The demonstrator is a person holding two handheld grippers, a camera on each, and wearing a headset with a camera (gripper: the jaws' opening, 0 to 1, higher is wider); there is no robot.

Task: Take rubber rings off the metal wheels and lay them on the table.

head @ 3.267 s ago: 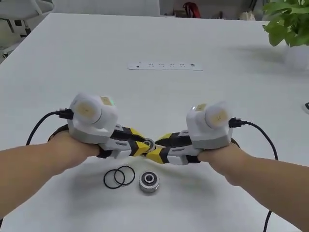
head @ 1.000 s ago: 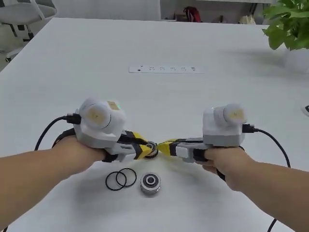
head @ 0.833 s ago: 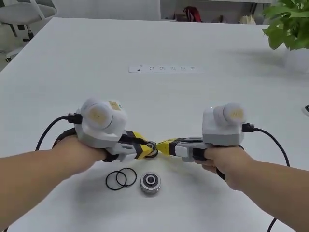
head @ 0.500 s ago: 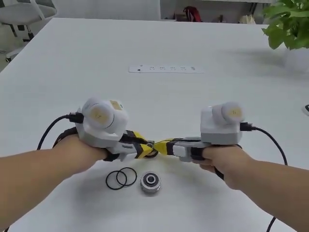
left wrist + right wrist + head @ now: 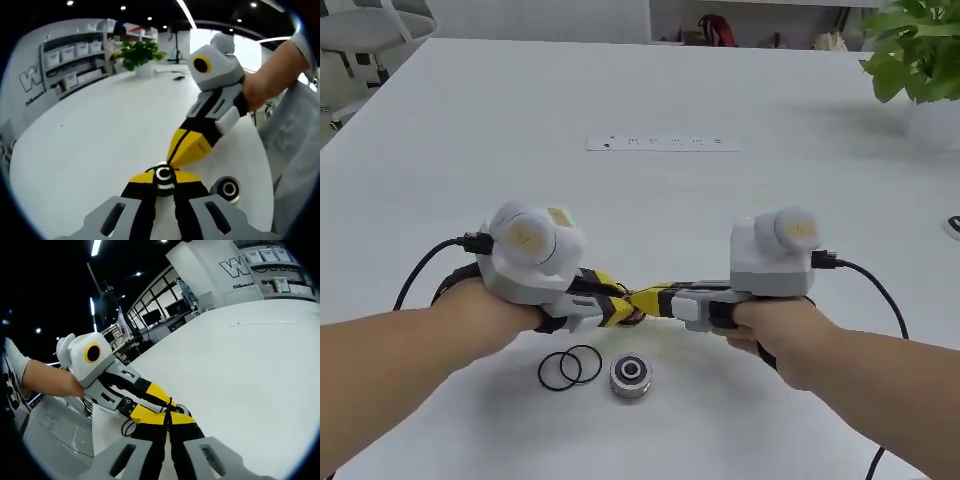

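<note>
edging closer, right claw [image 5: 643,299] meets wheel [image 5: 164,173] in left claw [image 5: 164,178]

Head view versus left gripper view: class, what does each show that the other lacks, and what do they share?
Head view adds two loose rubber rings on the table and a power strip. Left gripper view adds wall shelves holding bins. Shared: the metal wheel clamped in the left tongs, the right tongs with their tip at it, a second wheel lying on the table, and a plant.
</note>
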